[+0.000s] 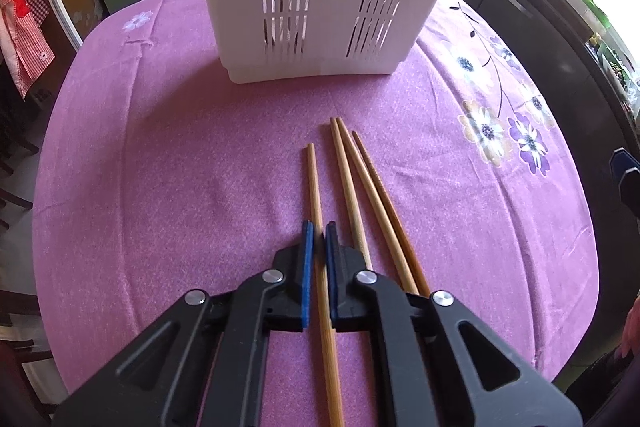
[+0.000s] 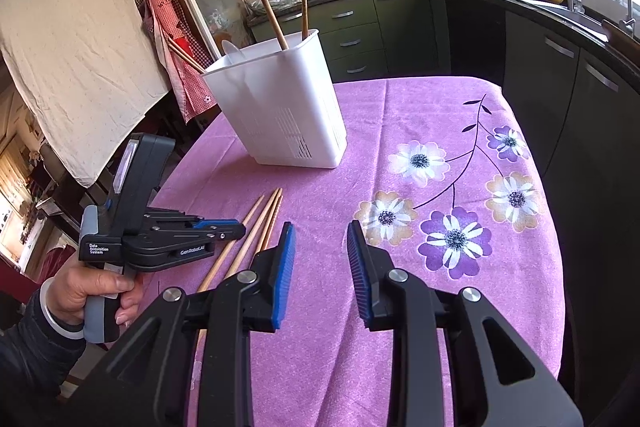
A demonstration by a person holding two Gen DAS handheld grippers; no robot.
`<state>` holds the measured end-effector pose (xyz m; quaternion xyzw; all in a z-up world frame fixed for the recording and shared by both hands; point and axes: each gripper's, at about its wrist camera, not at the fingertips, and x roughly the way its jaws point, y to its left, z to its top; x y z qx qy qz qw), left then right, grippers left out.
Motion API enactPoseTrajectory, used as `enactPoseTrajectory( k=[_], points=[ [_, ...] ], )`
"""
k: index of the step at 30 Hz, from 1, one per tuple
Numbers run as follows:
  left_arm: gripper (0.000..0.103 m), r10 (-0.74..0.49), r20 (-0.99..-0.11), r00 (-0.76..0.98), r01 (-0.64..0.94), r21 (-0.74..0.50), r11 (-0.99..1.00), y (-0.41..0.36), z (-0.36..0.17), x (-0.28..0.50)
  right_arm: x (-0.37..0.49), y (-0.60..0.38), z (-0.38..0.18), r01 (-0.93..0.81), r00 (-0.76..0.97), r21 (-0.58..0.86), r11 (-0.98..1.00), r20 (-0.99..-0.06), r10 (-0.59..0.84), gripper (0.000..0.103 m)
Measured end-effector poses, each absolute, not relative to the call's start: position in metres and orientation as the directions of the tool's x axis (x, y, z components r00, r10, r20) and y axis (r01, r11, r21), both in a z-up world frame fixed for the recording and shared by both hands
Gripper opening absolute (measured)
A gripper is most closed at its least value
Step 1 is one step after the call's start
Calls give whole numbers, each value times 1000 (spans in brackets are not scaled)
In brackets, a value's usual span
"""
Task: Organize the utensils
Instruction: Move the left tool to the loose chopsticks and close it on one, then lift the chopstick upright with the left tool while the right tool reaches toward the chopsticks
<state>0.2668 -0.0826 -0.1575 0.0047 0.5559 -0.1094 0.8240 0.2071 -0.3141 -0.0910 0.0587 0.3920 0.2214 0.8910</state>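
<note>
Four chopsticks lie on the tablecloth; the left gripper is pinched narrowly around one chopstick. The right gripper gapes wide, holding nothing. The white holder seems to hold three more chopsticks and one spoon.

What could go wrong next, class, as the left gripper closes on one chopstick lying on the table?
1. The left gripper straddles one chopstick; its right finger sits close to three neighbouring chopsticks and may nudge them.
2. The grip looks off-centre, so the stick could tilt when lifted.
3. The white holder already contains angled chopsticks that could block insertion.
</note>
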Motion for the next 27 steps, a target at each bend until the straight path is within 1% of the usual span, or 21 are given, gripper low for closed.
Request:
enactPoseTrajectory(
  k=[3, 6, 12, 17, 23, 25, 27],
  points=[
    [6, -200, -910, 362, 188, -139, 972, -76, -151, 261, 206, -313, -89, -353, 595, 278, 894, -670, 443, 27],
    [6, -213, -883, 419, 195, -141, 971, -68, -126, 253, 205, -312, -86, -355, 599, 274, 894, -667, 442, 27],
    [6, -239, -794, 559, 235, -125, 964, -55, -61, 224, 203, -309, -81, -363, 602, 271, 892, -662, 446, 29],
    [6, -235, -715, 659, 240, -96, 966, -46, -23, 195, 204, -300, -83, -376, 590, 260, 889, -673, 447, 29],
    [6, -227, -656, 720, 246, -66, 967, -39, -6, 166, 209, -287, -90, -396, 558, 244, 885, -702, 443, 29],
    [6, -225, -643, 732, 252, -51, 966, -35, -3, 157, 214, -279, -95, -408, 534, 241, 881, -720, 444, 33],
    [6, -221, -632, 743, 249, -45, 967, -32, -2, 150, 220, -270, -102, -420, 511, 229, 878, -740, 437, 33]
  ],
)
